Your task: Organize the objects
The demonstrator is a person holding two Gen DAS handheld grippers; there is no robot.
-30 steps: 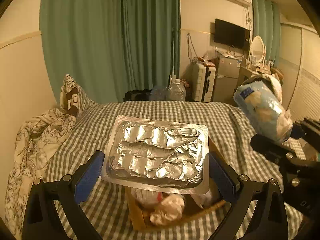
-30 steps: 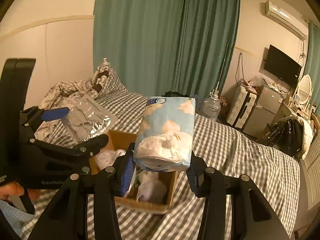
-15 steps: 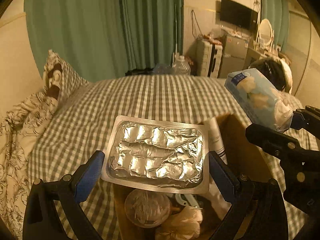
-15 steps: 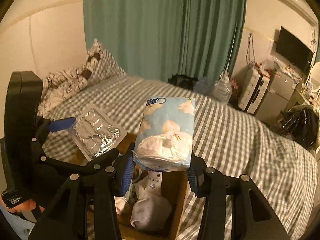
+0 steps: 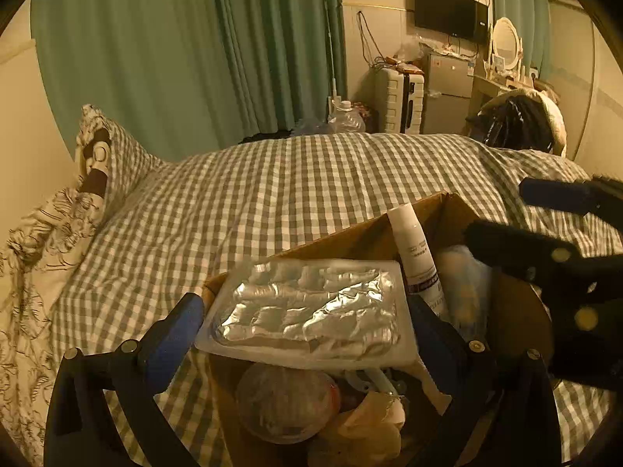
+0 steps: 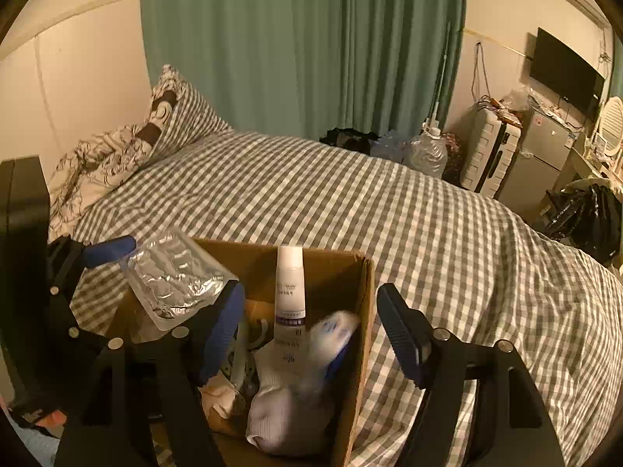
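A cardboard box (image 6: 360,295) sits on the checked bed, with a white tube (image 6: 290,292), cloth and crumpled items inside. My left gripper (image 5: 305,313) is shut on a silver foil blister tray (image 5: 311,311) and holds it over the box's left side; the tray also shows in the right wrist view (image 6: 175,280). My right gripper (image 6: 311,334) is open over the box. The blue tissue pack (image 6: 331,334) is blurred, inside the box below the right gripper, and shows in the left wrist view (image 5: 463,292) too.
The checked bedcover (image 6: 389,202) spreads behind the box. A patterned pillow (image 6: 163,116) and quilt lie at the far left. A water bottle (image 6: 424,151), suitcase (image 6: 490,148) and small fridge stand past the bed by the green curtain.
My right gripper opened and let the tissue pack drop into the box. Both grippers moved down closer to the box; the left still holds the foil tray.
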